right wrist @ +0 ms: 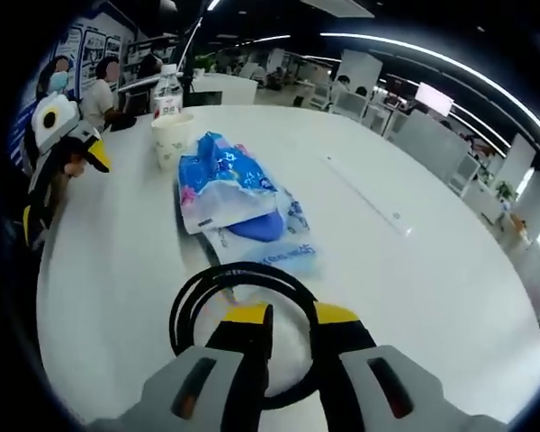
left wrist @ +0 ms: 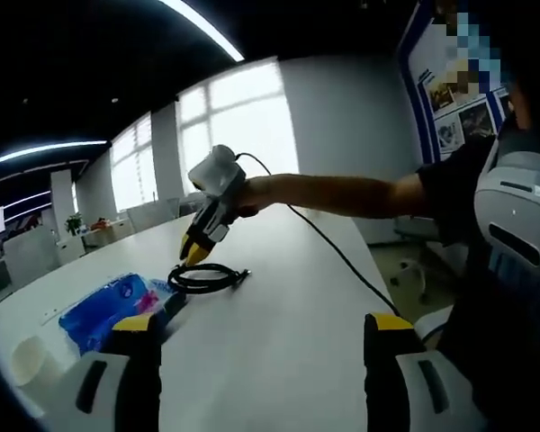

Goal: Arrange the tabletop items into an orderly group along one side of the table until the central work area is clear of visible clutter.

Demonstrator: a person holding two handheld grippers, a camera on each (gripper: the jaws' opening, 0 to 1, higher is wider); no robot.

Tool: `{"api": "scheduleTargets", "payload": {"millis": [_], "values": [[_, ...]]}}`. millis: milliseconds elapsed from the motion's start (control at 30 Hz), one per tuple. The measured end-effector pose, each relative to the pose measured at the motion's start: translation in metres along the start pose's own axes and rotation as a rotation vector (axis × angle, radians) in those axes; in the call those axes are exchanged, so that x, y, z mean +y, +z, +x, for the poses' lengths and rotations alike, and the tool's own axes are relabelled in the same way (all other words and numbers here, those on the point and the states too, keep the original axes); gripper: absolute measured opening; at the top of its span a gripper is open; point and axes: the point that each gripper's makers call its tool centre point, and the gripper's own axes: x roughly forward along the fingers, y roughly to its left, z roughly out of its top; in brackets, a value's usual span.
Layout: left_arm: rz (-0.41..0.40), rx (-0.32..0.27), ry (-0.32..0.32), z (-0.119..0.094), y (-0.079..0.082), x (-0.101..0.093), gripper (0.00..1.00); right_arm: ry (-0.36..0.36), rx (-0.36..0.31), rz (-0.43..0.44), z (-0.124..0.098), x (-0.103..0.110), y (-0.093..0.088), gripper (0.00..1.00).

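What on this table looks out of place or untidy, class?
Nothing is spilled or damaged. The coiled black cable lies loose mid-table beside the blue packets, away from the paper cup, with the right gripper poised over it.

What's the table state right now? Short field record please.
surface: white table
right gripper: narrow gap between its jaws, over the coiled black cable
left gripper: open, holding nothing
blue plastic packs: lying just beyond the cable
paper cup: upright past the packs
water bottle: behind the cup
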Motion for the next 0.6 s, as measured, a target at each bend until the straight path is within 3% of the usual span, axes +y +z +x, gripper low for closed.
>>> {"api": "scheduleTargets", "payload": {"millis": [600], "values": [[-0.011,0.013,0.014,-0.005,-0.01,0.003,0.92,0.007,0.003,0.004,0.018,0.0,-0.007,0.18]]}}
